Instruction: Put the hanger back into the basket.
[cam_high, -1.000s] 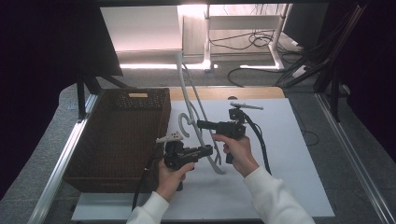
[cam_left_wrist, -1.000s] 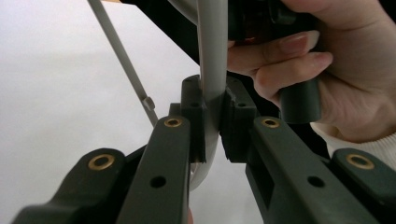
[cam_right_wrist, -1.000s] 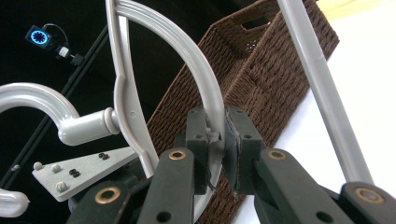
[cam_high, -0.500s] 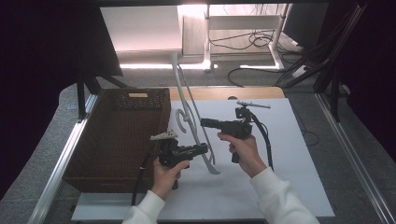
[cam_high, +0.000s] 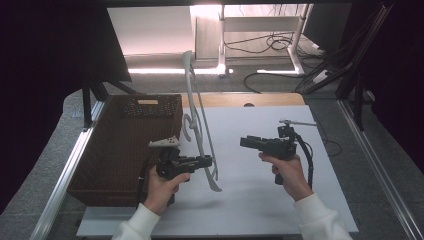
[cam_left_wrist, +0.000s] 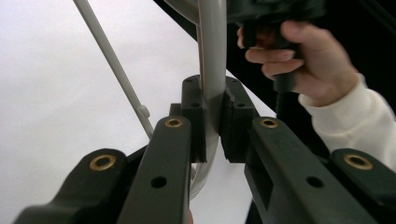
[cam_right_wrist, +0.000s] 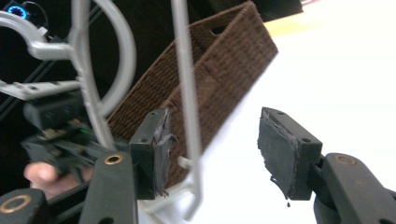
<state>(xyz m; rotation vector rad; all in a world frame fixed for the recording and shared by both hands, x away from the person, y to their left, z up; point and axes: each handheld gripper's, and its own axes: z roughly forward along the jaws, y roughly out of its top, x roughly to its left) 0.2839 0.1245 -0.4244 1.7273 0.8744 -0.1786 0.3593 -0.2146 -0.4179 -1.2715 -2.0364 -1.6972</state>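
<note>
Altogether, the table carried few items. One grey plastic clothes hanger (cam_high: 200, 135) was raised above the white table sheet (cam_high: 260, 200), tilted so that its hook (cam_high: 188, 127) sat near the basket's corner and one long arm reached up towards the far edge. One left gripper (cam_high: 207, 161) was clamped on the hanger's lower bar; in the left gripper view, both pads pressed the grey bar (cam_left_wrist: 211, 70) from either side, with a thin second rod (cam_left_wrist: 112, 65) of the same hanger running off to the upper left. One right gripper (cam_high: 245, 142) was held well apart from the hanger in the high view, over bare sheet; its jaws had just been opening, and in the right gripper view the two pads (cam_right_wrist: 156, 149) stood apart, gripping nothing, with a thin hanger rod (cam_right_wrist: 187, 93) farther off seen through the gap. One brown woven basket (cam_high: 125, 145) stood at the left of the sheet, just beside the hanger. Two hands were counted, one on each gripper, both with white sleeves (cam_high: 320, 215). One cable (cam_high: 310, 160) trailed from the right gripper.
</note>
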